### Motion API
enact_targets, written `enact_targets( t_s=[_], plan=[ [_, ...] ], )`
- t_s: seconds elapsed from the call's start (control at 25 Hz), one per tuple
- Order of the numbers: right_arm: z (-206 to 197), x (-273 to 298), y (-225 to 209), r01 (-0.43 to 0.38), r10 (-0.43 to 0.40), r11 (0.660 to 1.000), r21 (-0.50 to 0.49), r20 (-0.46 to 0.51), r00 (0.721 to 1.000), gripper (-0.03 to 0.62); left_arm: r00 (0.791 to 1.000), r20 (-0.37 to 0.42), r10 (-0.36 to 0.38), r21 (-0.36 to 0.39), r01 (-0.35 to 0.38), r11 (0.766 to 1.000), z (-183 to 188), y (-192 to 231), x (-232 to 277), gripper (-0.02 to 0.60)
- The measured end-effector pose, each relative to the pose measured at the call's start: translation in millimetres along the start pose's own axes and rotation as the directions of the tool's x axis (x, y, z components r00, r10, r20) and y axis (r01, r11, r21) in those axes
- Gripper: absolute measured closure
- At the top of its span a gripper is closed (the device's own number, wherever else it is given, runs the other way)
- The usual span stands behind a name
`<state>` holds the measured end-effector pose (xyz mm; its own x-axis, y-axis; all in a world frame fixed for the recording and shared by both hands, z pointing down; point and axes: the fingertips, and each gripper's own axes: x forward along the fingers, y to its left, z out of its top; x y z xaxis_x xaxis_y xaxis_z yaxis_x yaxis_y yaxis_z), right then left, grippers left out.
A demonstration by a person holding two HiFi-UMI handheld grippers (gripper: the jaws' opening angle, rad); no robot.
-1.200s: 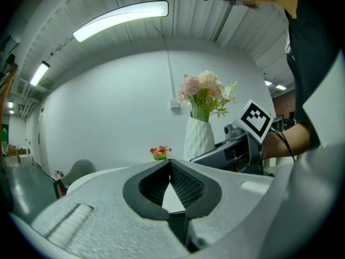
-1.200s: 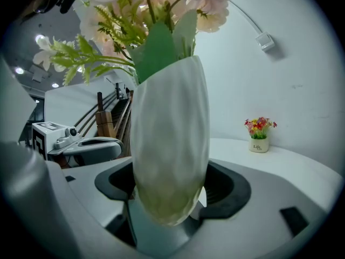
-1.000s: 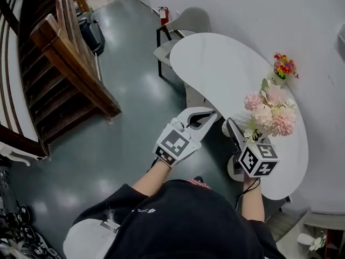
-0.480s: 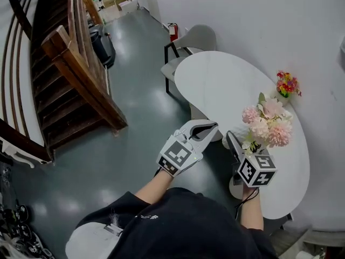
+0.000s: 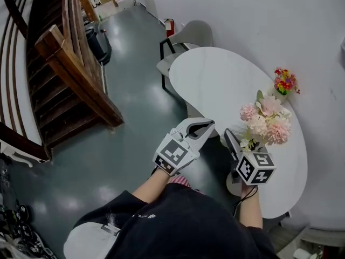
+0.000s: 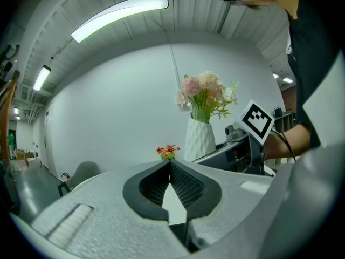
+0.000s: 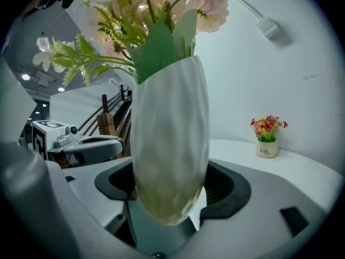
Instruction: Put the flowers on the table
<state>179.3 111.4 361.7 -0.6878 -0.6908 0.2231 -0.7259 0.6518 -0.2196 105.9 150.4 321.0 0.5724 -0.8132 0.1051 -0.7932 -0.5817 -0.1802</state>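
Grey-green floor [image 5: 135,107] underfoot, wooden staircase [image 5: 70,74] off to the left, plain white wall [image 5: 259,20] ahead. Up against that wall, a curved white tabletop [image 5: 215,85], with a grey chair [image 5: 186,34] at its far end and a red fire extinguisher [image 5: 171,27] just beside the chair. On the tabletop by the wall: small pot [image 5: 284,82] of red and yellow blooms, standing upright.

Now to the right gripper [image 5: 237,144]: jaws spread wide and clamped on the belly of a white vase [image 7: 170,144], upright, pads pressing both sides. Sprouting from its neck, the flowers [image 5: 265,120], pink and cream with green leaves, hovering over the near end of the tabletop, near the small pot but apart from it.

Over to the left gripper [image 5: 200,127]: jaws closed tip to tip, nothing between them, held out level at the tabletop's near edge, just beside the right one.
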Motion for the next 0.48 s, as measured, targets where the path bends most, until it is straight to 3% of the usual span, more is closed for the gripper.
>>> enact_targets(
  t_s=[0.48],
  plan=[
    [6.9, 24.7, -17.5, 0.012, -0.012, 1.000, 0.004, -0.003, 1.000, 0.227, 1.000, 0.003, -0.021, -0.003, 0.021, 1.000, -3.9, 23.8, 28.3, 0.577]
  ],
)
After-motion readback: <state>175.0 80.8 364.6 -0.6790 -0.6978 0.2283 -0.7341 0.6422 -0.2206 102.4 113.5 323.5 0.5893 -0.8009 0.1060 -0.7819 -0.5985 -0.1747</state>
